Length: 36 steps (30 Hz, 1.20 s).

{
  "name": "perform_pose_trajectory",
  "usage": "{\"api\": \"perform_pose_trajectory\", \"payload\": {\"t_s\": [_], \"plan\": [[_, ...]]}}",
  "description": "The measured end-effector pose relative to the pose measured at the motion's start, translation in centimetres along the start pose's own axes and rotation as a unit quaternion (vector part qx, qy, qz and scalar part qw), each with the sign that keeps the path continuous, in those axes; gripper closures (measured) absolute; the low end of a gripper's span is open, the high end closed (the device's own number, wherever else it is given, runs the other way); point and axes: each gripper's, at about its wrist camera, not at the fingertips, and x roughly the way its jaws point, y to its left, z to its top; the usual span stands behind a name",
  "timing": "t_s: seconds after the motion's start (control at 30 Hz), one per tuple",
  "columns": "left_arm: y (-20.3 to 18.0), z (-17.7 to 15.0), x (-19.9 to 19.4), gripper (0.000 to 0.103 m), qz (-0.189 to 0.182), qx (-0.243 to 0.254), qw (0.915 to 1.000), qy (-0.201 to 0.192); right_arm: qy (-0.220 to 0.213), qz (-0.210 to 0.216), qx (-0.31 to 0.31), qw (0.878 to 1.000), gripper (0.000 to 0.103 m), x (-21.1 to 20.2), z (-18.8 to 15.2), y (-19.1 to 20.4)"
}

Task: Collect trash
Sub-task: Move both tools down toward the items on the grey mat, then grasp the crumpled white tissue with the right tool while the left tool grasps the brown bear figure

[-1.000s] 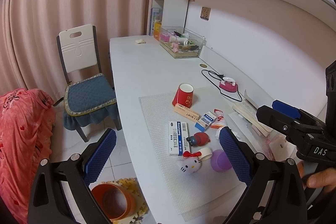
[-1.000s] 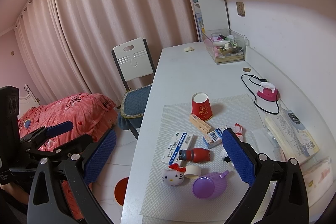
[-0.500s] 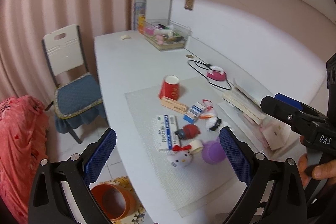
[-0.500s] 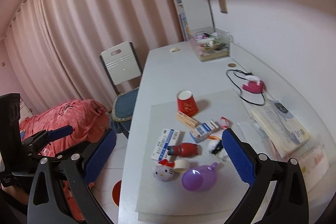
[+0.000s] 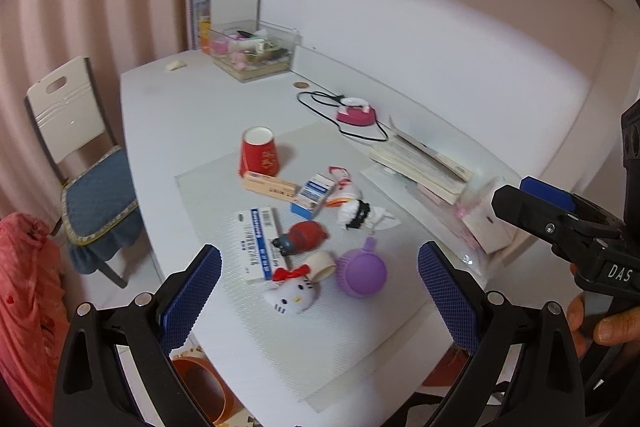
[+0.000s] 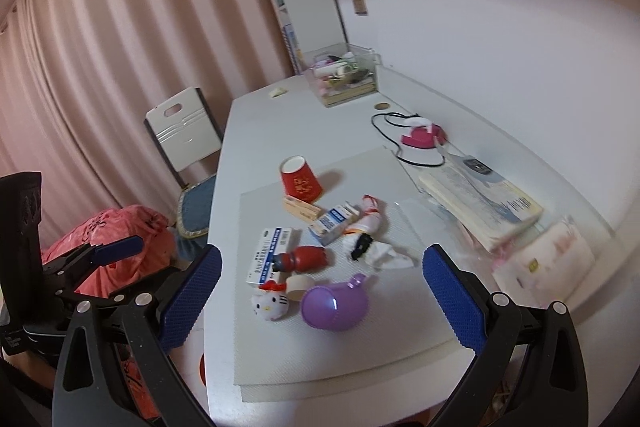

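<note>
On a grey mat (image 5: 320, 355) (image 6: 320, 351) lie an upturned red paper cup (image 5: 259, 151) (image 6: 300, 179), several small medicine boxes (image 5: 258, 243) (image 6: 270, 255), a crumpled white tissue (image 5: 384, 219) (image 6: 386, 255), a tape roll core (image 5: 322, 261), a red toy bottle (image 5: 306, 235) (image 6: 306, 258), a white cat plush (image 5: 292, 293) (image 6: 270, 303) and a purple cup (image 5: 362, 273) (image 6: 334, 305). My left gripper (image 5: 320, 287) is open above the mat's near edge, nothing between its fingers. My right gripper (image 6: 322, 299) is open too, over the plush and purple cup.
An orange bin (image 5: 200, 387) stands on the floor below the desk's near edge. A chair (image 5: 80, 163) sits left of the desk. Books (image 6: 480, 203), a pink tape dispenser (image 5: 354, 113) with a black cord, and a clear organiser box (image 5: 252, 53) line the wall side.
Both grippers have moved closer to the mat and tilted down; the objects now look larger and nearer. Both stay open. Nothing on the desk has moved.
</note>
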Motion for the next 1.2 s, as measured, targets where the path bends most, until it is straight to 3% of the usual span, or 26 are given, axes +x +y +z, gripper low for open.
{"api": "perform_pose_trajectory", "payload": {"t_s": [0.23, 0.53, 0.6, 0.7, 0.8, 1.0, 1.13, 1.2], "plan": [[-0.3, -0.2, 1.7, 0.006, -0.009, 0.006, 0.9993, 0.035, 0.016, 0.018, 0.019, 1.0, 0.005, 0.9, -0.6, -0.8], [0.8, -0.8, 4.0, 0.006, 0.011, 0.007, 0.9952, 0.097, 0.049, 0.034, -0.025, 0.998, 0.004, 3.4, -1.2, 0.6], [1.2, -1.1, 4.4, 0.006, 0.014, 0.004, 0.9944, 0.105, 0.062, 0.04, -0.041, 0.996, 0.004, 4.3, -1.4, 0.9], [1.7, -1.4, 5.3, 0.006, 0.013, 0.006, 0.992, 0.125, 0.093, 0.064, -0.016, 0.994, 0.004, 5.9, -1.7, 0.3], [2.1, -1.6, 6.2, 0.006, 0.011, 0.022, 0.9898, 0.14, 0.136, 0.058, -0.028, 0.989, 0.004, 8.0, -1.6, -0.5], [3.2, -1.7, 8.5, 0.006, 0.006, 0.093, 0.9819, 0.165, 0.163, 0.052, -0.091, 0.981, 0.004, 11.4, -0.3, -2.1], [4.3, -0.6, 10.1, 0.006, -0.04, 0.093, 0.9793, 0.175, 0.183, 0.062, -0.112, 0.975, 0.005, 14.1, 0.7, -3.2], [4.0, 0.2, 10.6, 0.006, -0.071, 0.12, 0.9763, 0.166, 0.187, 0.067, -0.13, 0.971, 0.005, 15.0, 0.9, -3.2]]}}
